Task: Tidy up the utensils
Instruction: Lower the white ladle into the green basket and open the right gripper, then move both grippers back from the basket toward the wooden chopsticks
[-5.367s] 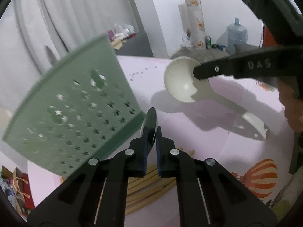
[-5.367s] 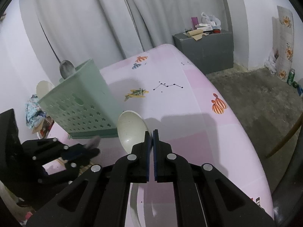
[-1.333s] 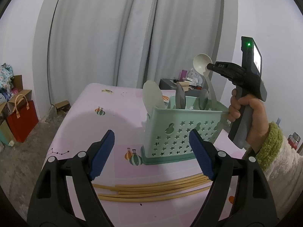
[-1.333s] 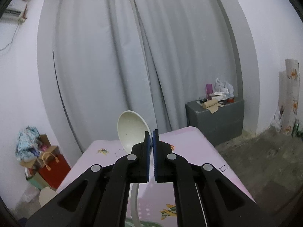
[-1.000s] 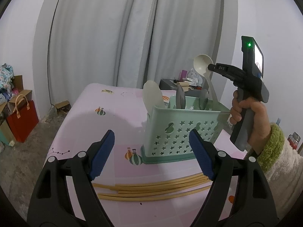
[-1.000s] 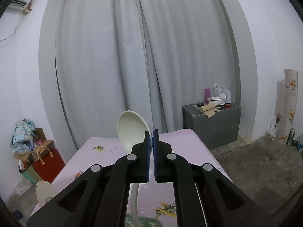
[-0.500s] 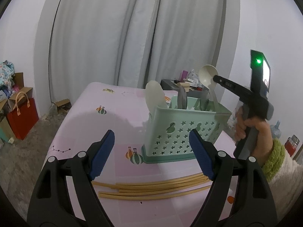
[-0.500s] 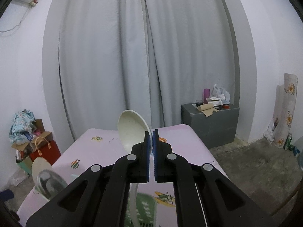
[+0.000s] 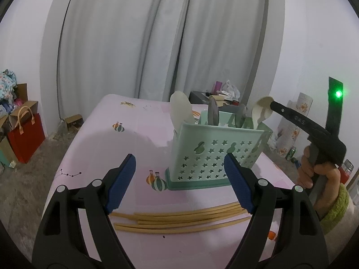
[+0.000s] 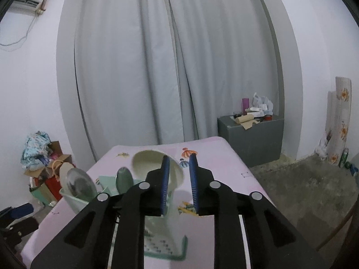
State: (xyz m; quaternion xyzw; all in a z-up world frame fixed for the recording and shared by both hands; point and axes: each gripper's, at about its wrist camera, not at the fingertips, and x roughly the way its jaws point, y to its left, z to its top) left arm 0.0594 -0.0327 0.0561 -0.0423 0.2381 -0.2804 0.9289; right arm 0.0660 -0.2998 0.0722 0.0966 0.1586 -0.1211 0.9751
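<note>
Item: cream ladle [image 10: 154, 168]. Location: bowl uppermost, handle dropped into the green basket [image 9: 215, 154], at the basket's right-hand end in the left wrist view, at about 2 o'clock from the basket's middle. Bowl sits just left of the right gripper [image 10: 178, 179], at its 10 o'clock in the right wrist view.

Right gripper: jaws opening, blue pads parted. The ladle lies against the left pad; nothing is pinched between the two.

Left gripper [image 9: 179, 179]: jaws spread wide, empty, with the basket at 12 o'clock beyond them.

Also in basket: a wide pale spatula [image 9: 180, 112] and two grey metal spoons [image 9: 213, 112].

Still loose: a bundle of tan sticks [image 9: 179, 217] on the pink tablecloth [image 9: 101, 134], at 6 o'clock from the basket, just ahead of the left gripper.

Handling note, step in hand (release of ladle):
- Open fully before withdrawing, so no pad drags the bowl.
- Back off along the jaw line, away from the basket; a sideways pull could tip the light basket.
- Likely next pick: the sticks. They lie flat and close together, so a low, level approach suits.
</note>
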